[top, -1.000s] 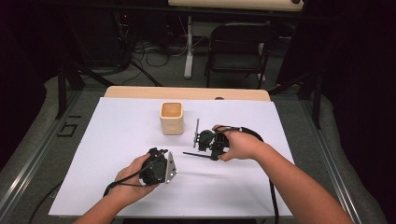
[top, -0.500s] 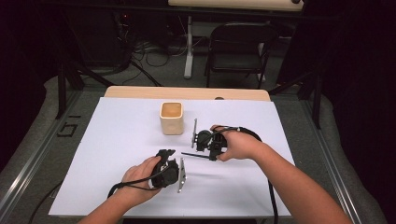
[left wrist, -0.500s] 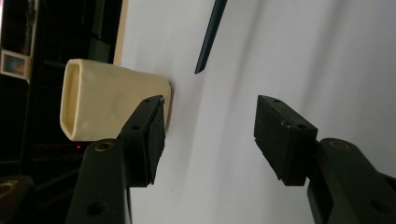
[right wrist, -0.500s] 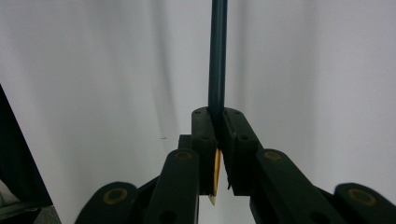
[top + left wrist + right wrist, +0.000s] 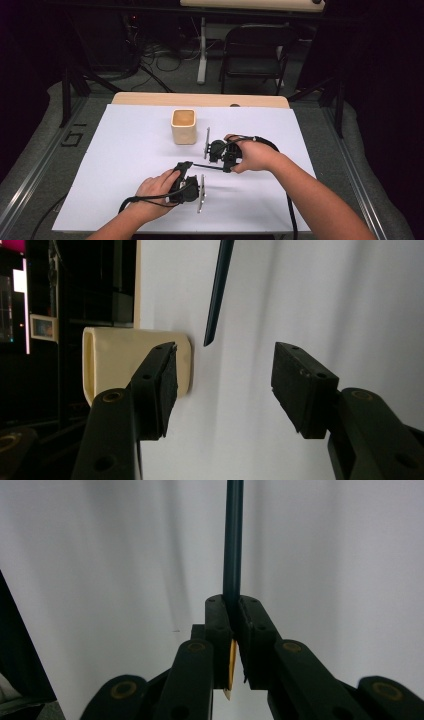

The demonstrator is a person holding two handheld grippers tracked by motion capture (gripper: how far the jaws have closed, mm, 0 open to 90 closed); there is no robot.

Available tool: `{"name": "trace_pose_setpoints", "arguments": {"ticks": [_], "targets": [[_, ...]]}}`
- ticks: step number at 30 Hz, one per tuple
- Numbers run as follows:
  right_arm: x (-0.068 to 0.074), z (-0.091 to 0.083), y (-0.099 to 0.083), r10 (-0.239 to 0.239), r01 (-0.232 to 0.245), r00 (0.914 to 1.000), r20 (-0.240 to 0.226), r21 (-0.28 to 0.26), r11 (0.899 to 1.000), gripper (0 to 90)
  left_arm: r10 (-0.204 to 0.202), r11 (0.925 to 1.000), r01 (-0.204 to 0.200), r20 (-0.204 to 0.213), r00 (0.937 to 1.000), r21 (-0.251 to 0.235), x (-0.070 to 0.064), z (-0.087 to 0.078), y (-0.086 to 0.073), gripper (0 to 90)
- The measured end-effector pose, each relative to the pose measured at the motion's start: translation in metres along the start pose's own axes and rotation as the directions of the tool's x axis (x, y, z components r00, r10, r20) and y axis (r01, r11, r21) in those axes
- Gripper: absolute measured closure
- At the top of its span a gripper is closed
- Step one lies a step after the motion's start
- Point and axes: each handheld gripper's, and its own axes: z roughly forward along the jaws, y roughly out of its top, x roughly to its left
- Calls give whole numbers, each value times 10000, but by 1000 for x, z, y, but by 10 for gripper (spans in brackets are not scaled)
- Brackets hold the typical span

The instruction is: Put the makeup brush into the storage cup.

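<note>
Right gripper view: right gripper [image 5: 234, 630] fingers clamp dark pencil [image 5: 233, 540], long axis straight ahead; left gripper [image 5: 222, 385] fingers wide apart, empty.

White-covered table [image 5: 125, 165] with a cream cup [image 5: 183, 126] on it

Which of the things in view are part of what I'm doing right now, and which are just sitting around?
In the job:
- dark pencil, clamped in the right gripper
- left gripper, open, near the pencil's tip
- cream cup, standing on the white sheet

Lying about:
- black chair behind the table
- floor cables
</note>
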Motion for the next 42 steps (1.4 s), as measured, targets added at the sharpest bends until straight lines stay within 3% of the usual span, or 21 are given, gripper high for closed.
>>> {"name": "trace_pose_setpoints", "arguments": {"ticks": [17, 42], "targets": [[8, 1, 13, -294, 294, 9995, -120, 44, 9996, 838, 874, 9961, -873, -110, 9961, 109, -7, 12, 18, 490], [16, 1, 24, -643, 641, 9970, -423, -57, 9979, 839, 1562, 9873, -1555, -230, 9875, 327, -16, 17, 29, 745]]}}
